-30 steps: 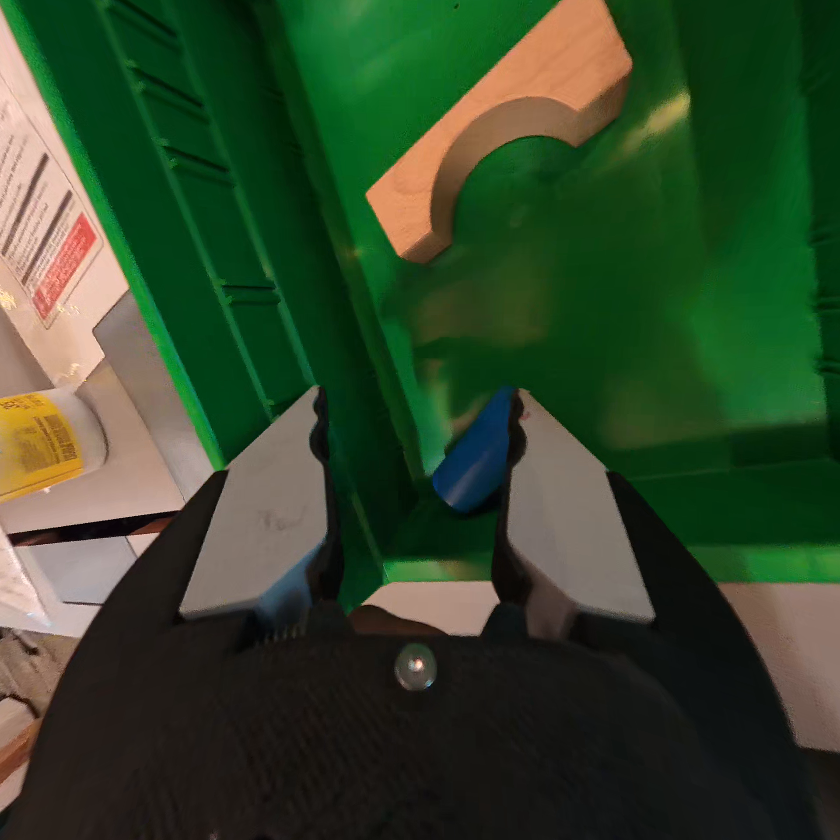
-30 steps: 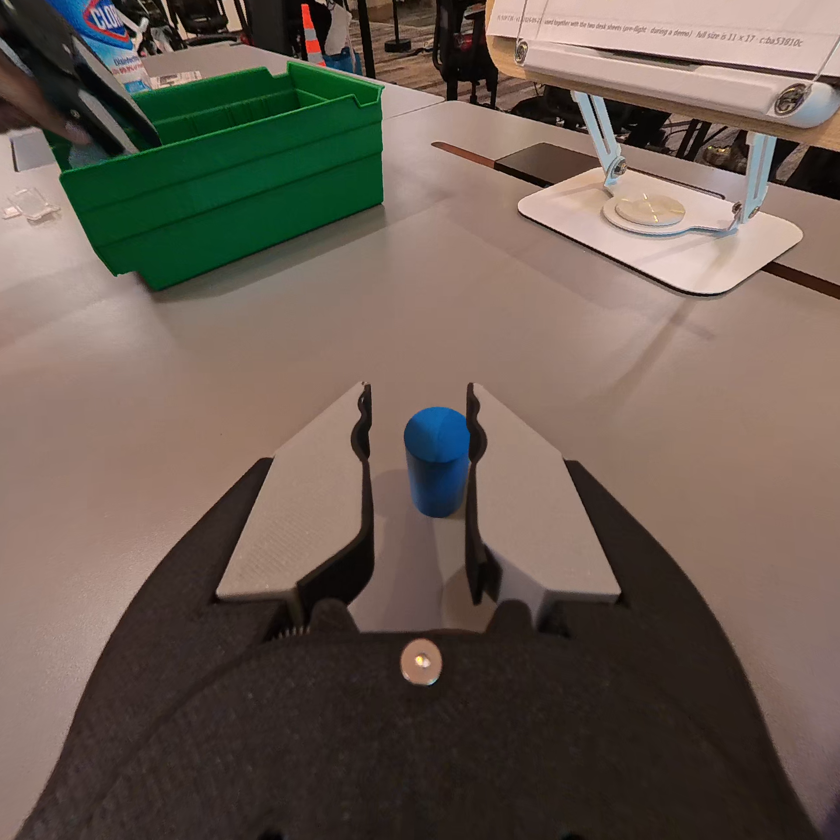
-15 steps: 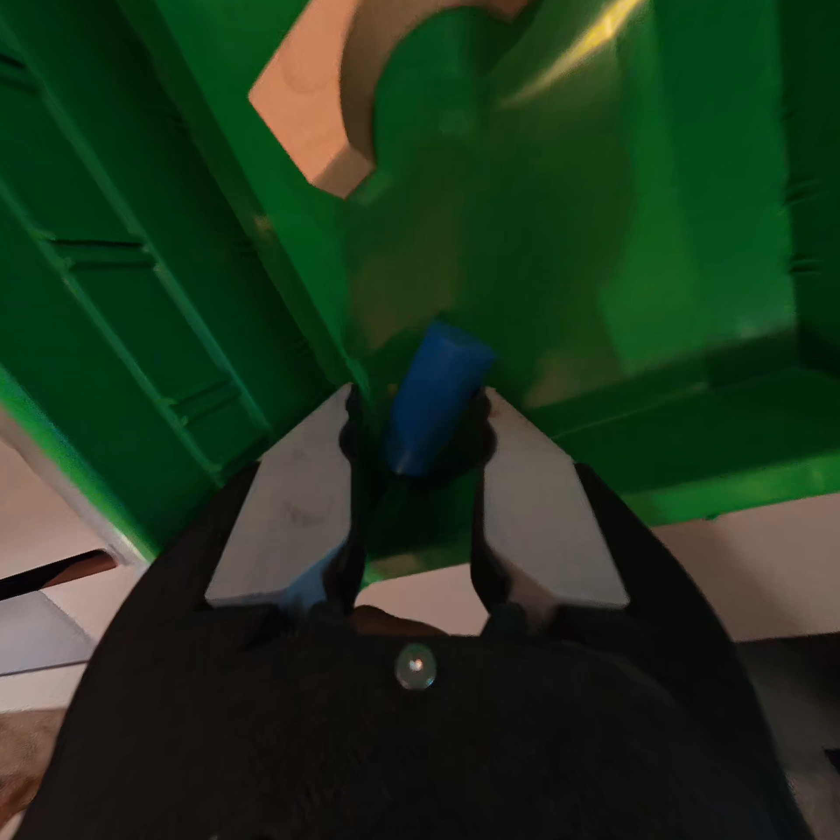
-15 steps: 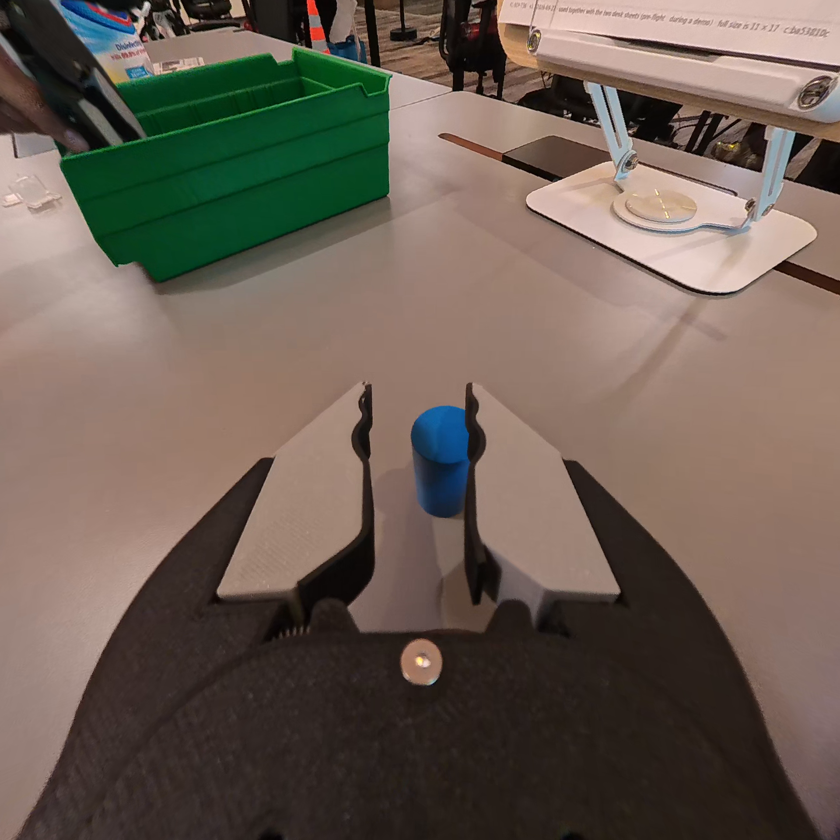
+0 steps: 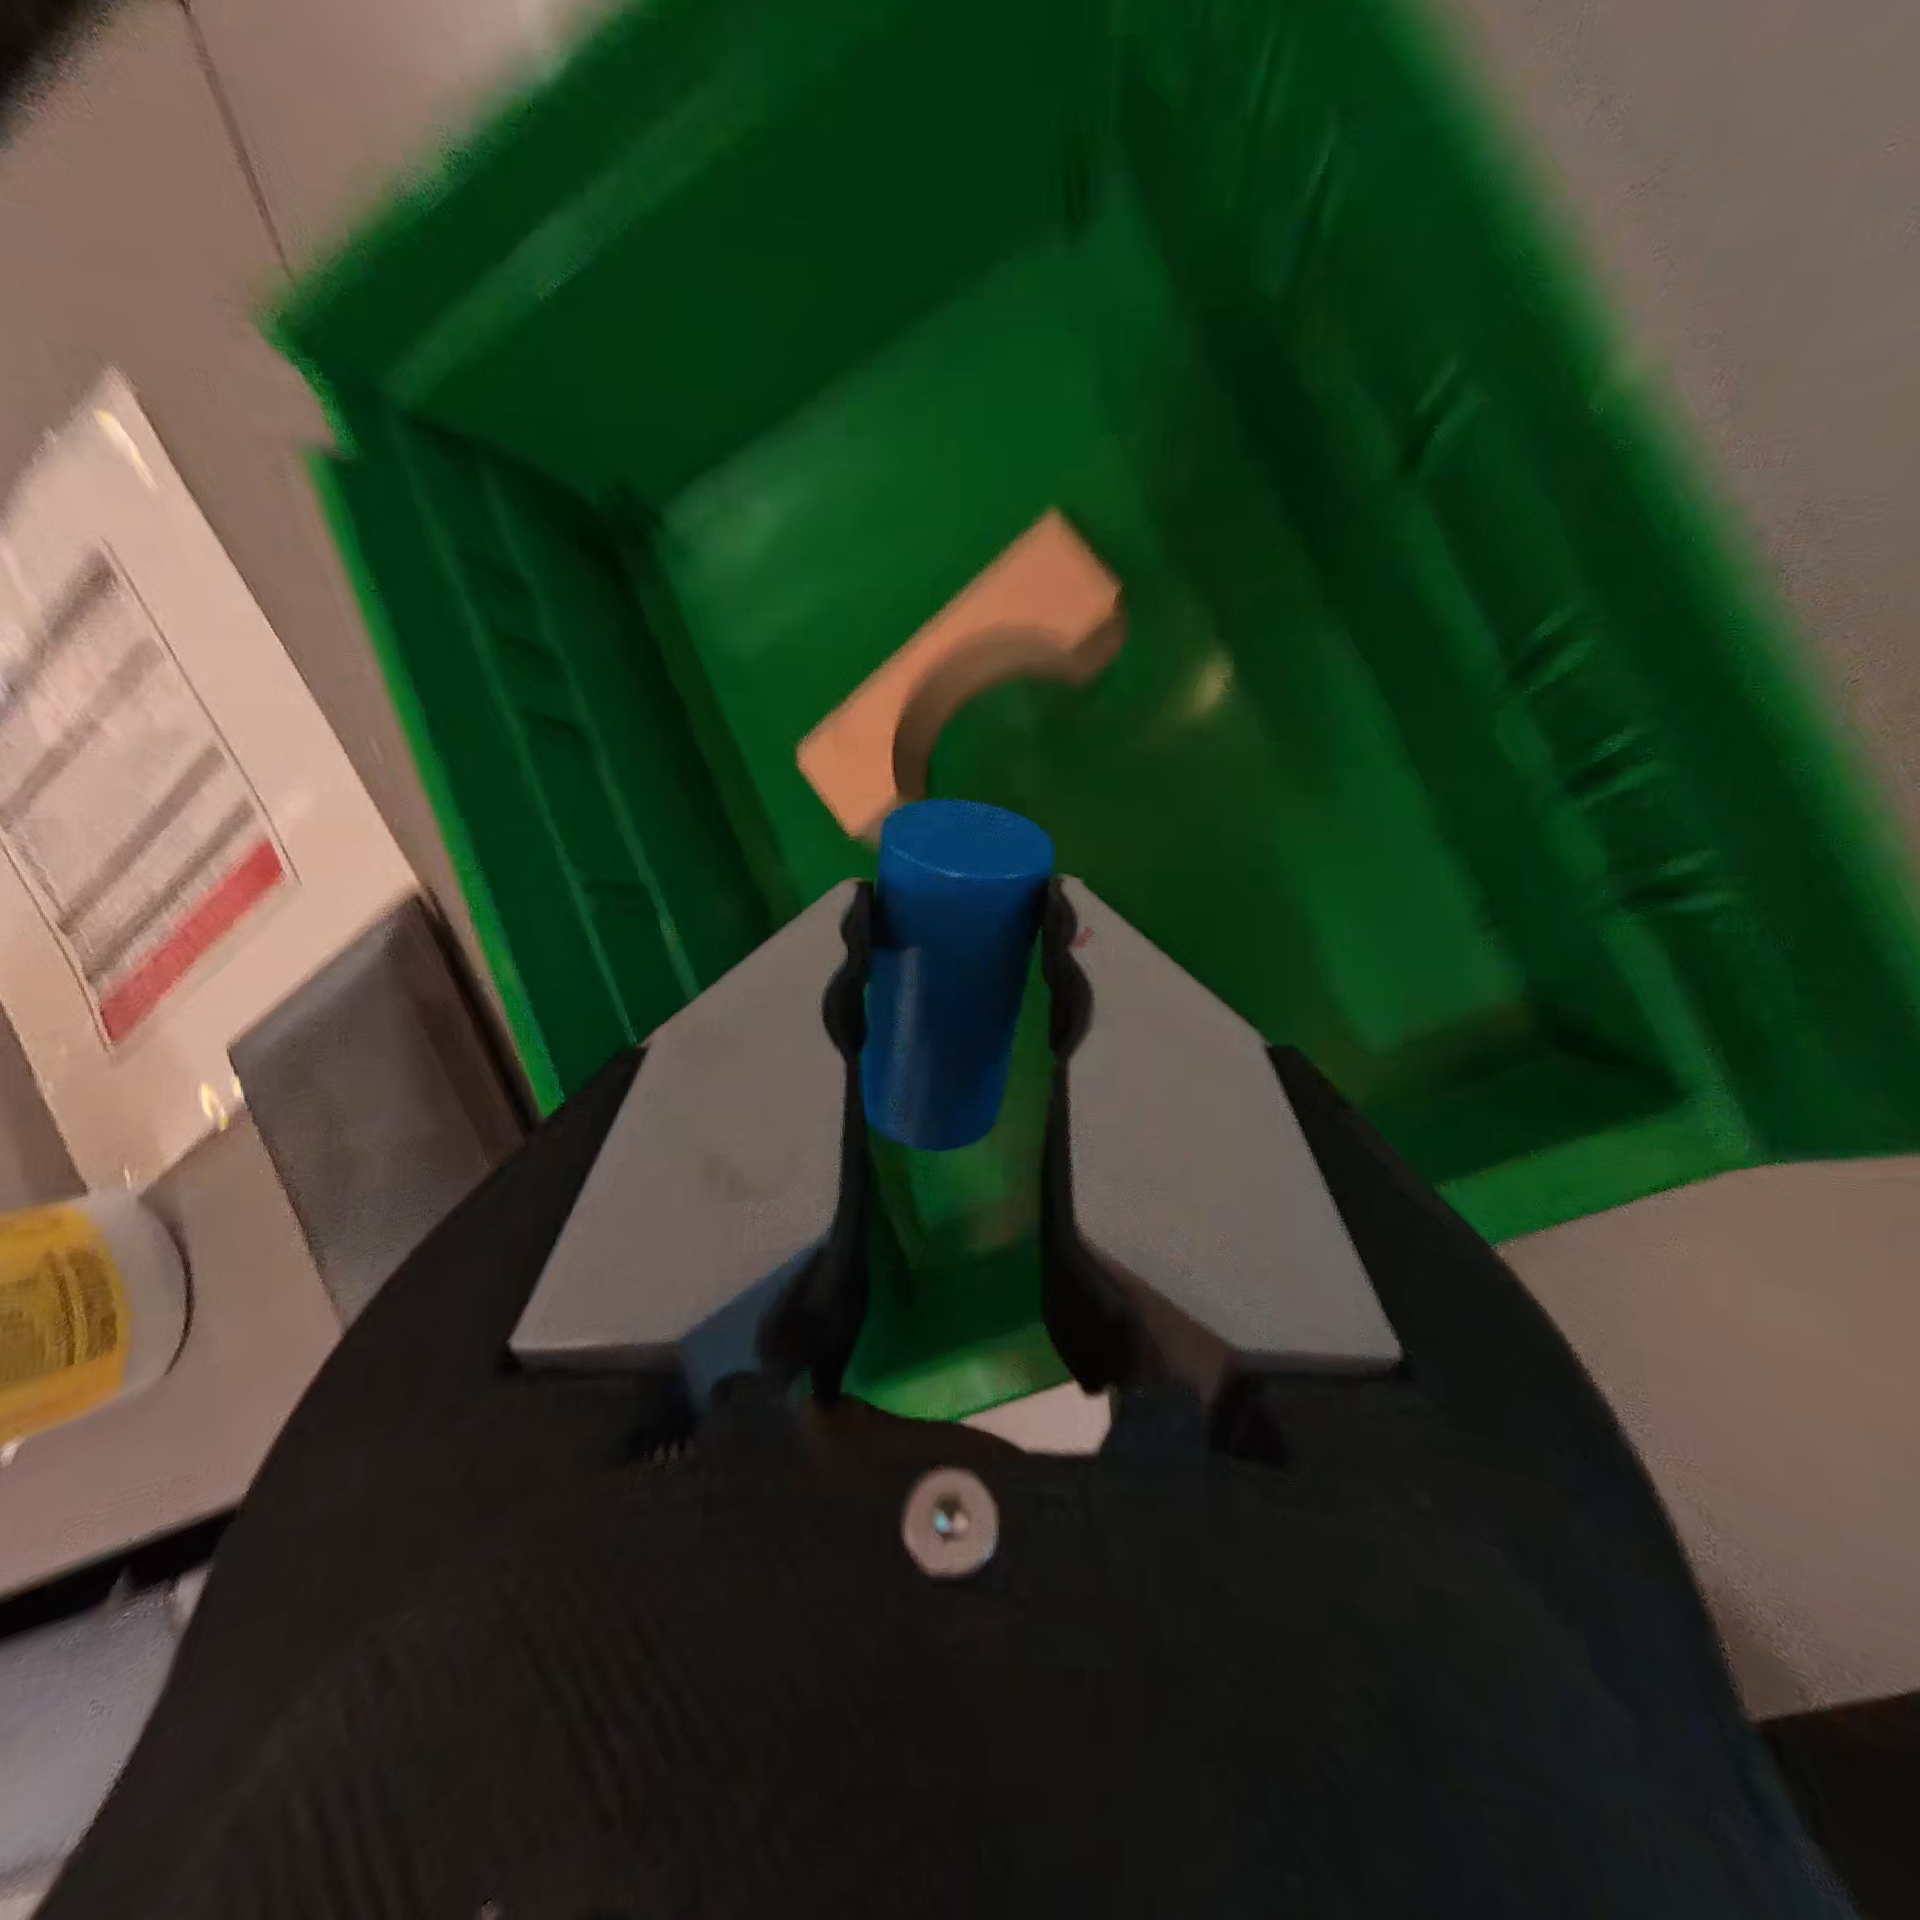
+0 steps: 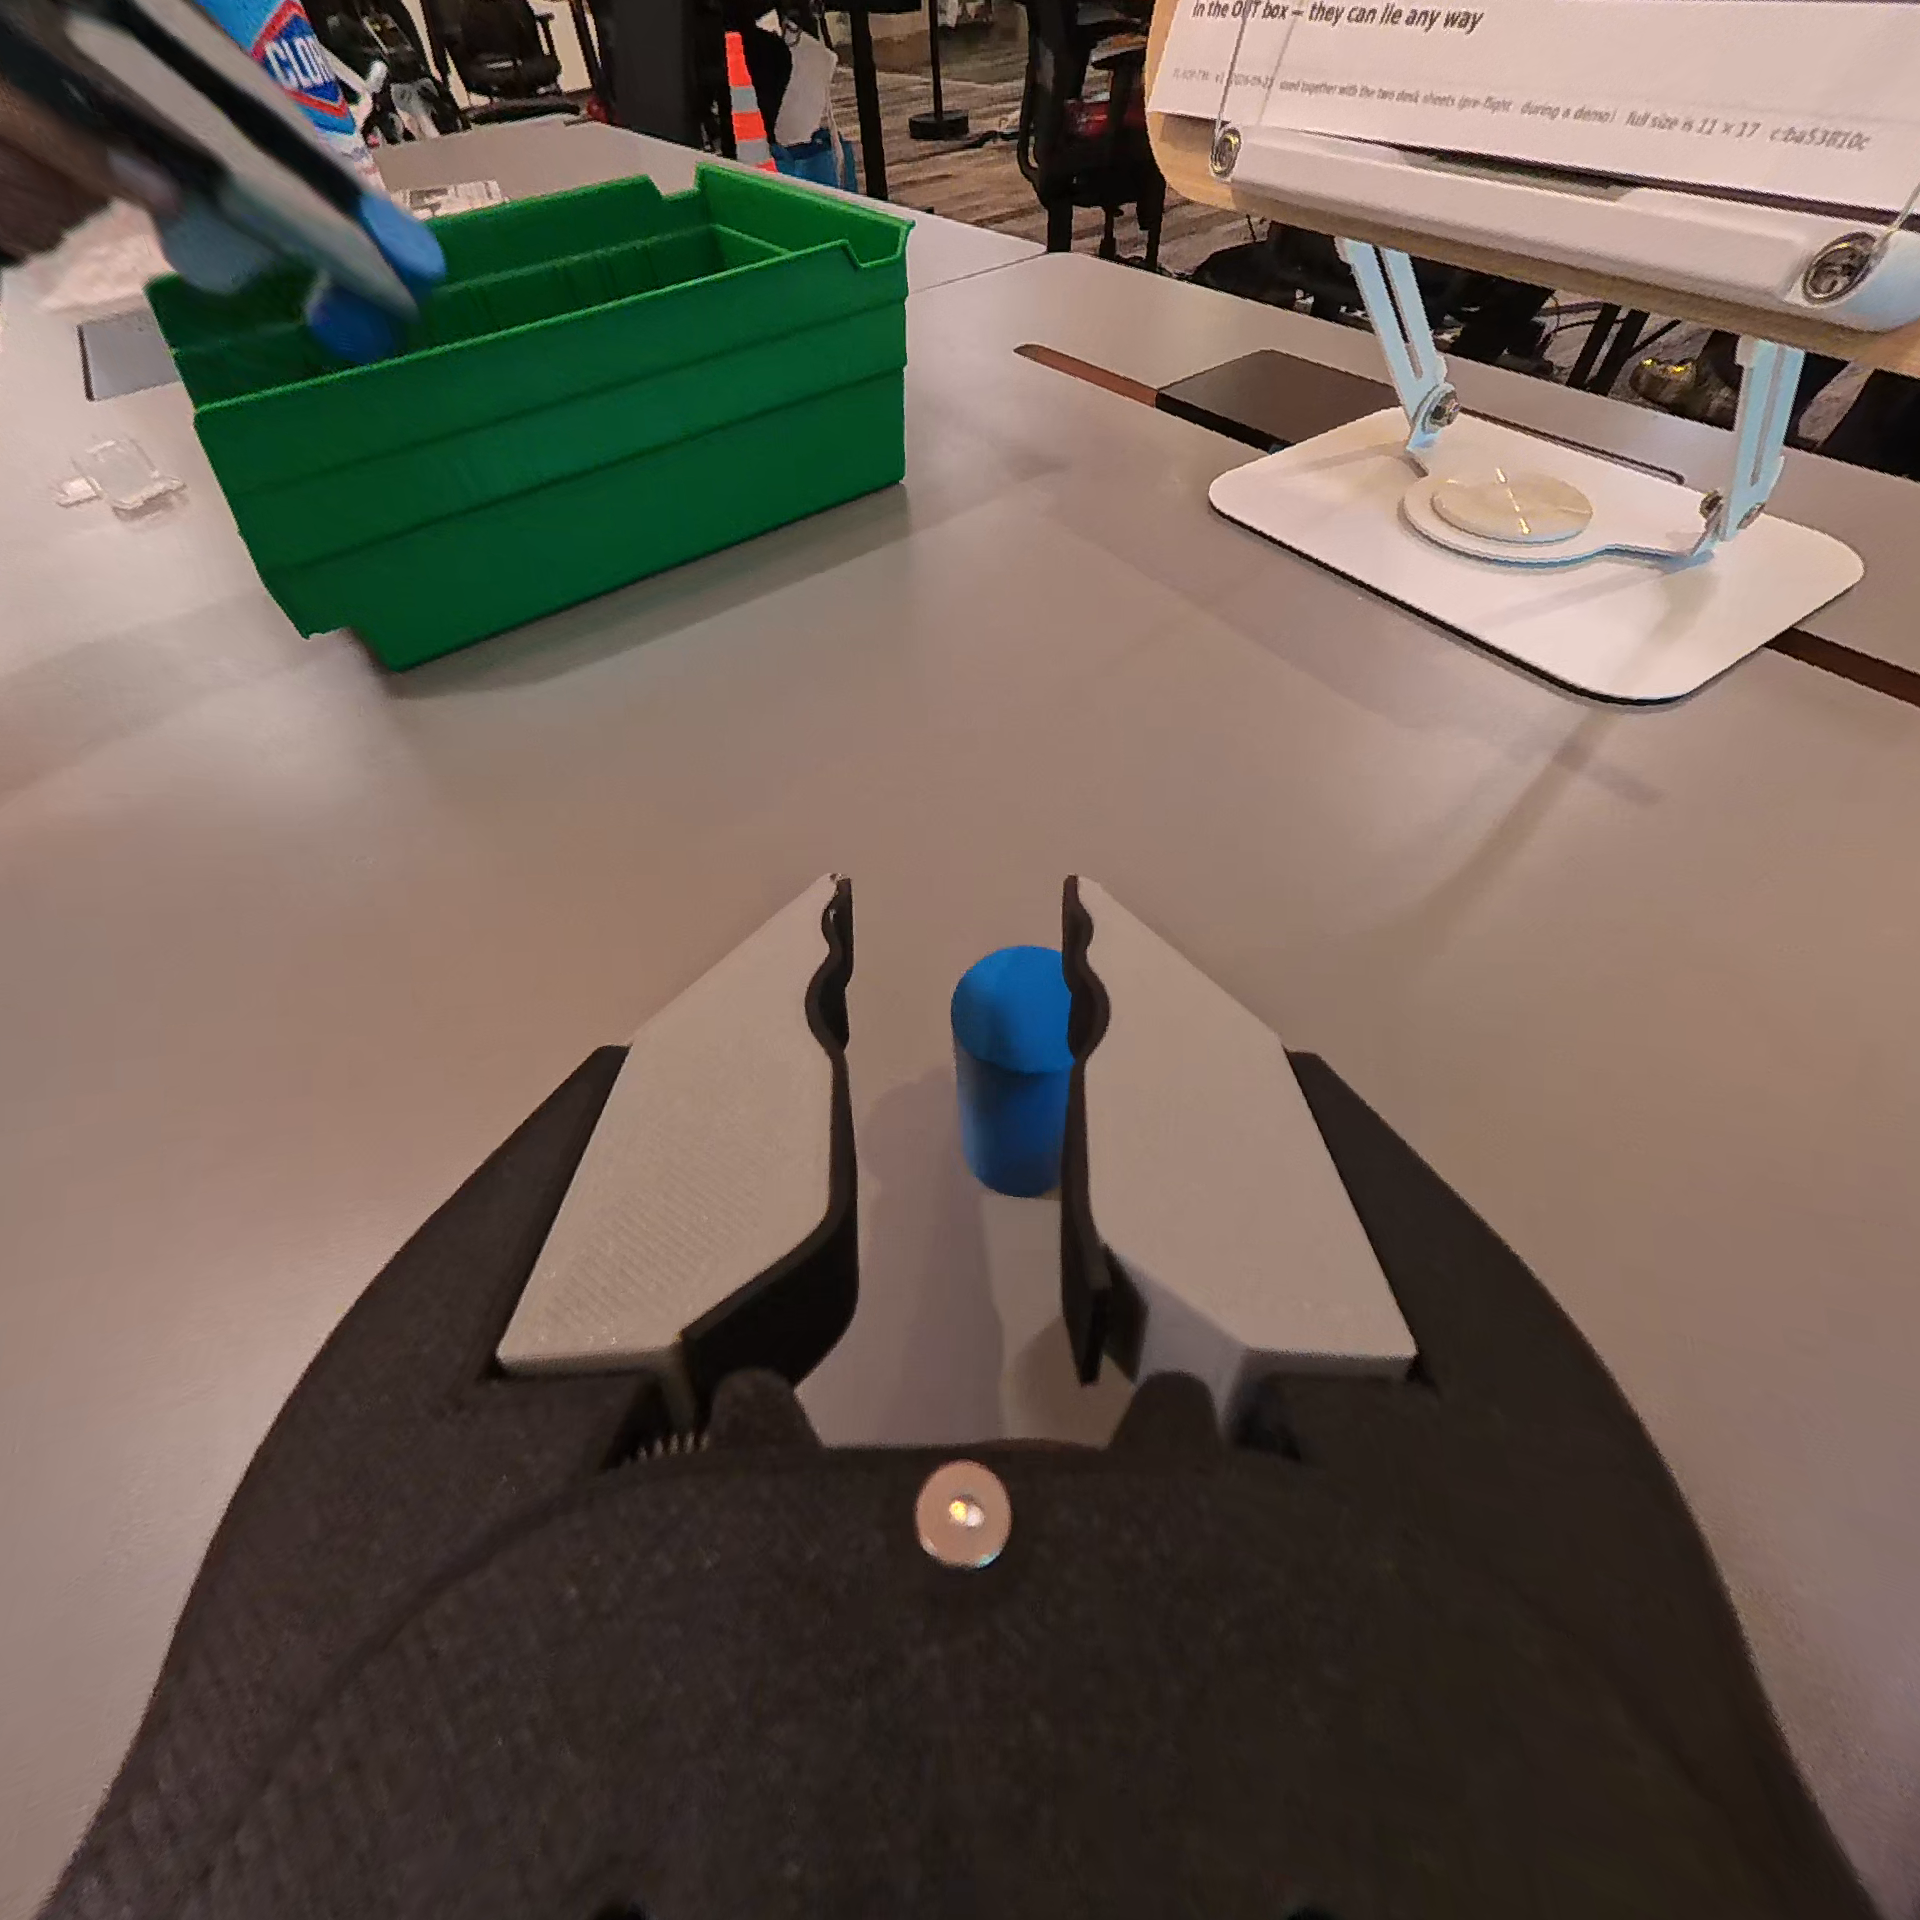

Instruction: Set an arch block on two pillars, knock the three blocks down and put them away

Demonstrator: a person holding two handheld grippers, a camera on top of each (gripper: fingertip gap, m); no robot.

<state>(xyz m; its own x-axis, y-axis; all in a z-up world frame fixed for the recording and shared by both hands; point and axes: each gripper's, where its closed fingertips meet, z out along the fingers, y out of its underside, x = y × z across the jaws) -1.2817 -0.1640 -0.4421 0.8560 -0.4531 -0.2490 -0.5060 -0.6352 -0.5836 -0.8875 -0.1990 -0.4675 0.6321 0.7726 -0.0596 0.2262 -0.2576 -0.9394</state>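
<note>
I judge the put-away part-done: the pale wooden arch block (image 5: 966, 665) lies in the green plastic bin (image 5: 582, 665), my left tongs (image 5: 956, 914) grip one blue cylinder pillar (image 5: 951, 977) above it, and my right tongs (image 6: 956, 914) stand open around the other blue pillar (image 6: 1010, 1070) on the grey worktop (image 6: 1039, 748).

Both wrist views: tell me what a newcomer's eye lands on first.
The bright green bin at the table's far left, with a wooden arch block lying inside. The left gripper clamps a blue cylinder above it; a second blue cylinder stands between the right gripper's open fingers.
</note>
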